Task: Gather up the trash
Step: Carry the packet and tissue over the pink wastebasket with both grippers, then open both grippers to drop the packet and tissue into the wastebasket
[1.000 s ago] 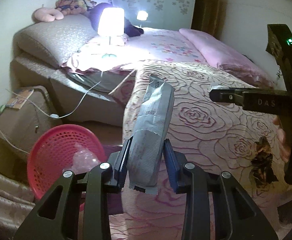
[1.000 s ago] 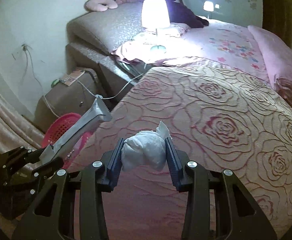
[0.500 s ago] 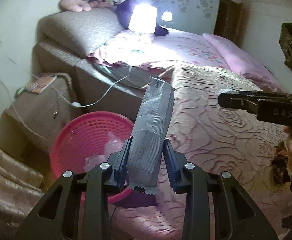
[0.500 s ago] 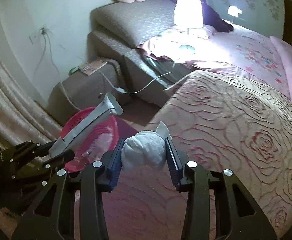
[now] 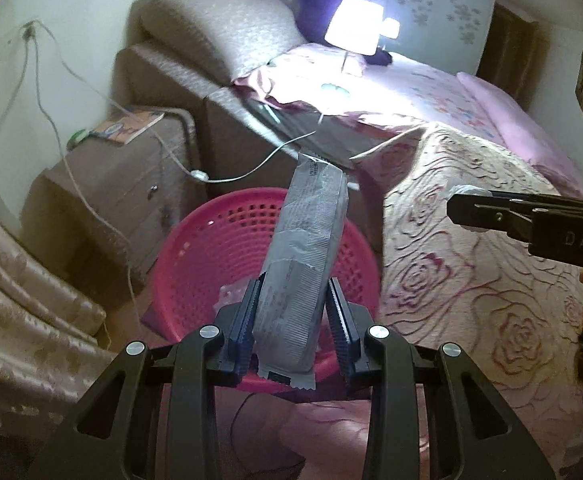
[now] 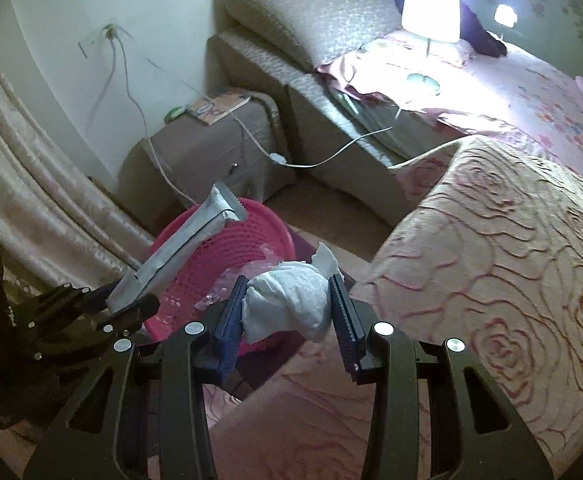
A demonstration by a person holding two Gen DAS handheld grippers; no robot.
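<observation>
Bed (image 6: 491,240) carried rose-patterned quilt (image 5: 471,280), lit lamp (image 6: 431,8), pink pillow (image 5: 503,120). Floor (image 6: 323,208) held pink basket (image 5: 219,248) beside nightstand (image 6: 203,156).

Both wrist cameras look steeply down along their fingers, close above a pink basket (image 5: 227,240) beside the bed (image 6: 511,260). Each view shares the basket and the nightstand (image 5: 131,176).

basket (image 5: 219,240) mouth: open above | flanks: bed (image 5: 471,240), nightstand (image 5: 123,184) | cable (image 5: 247,176) hangs behind
</observation>
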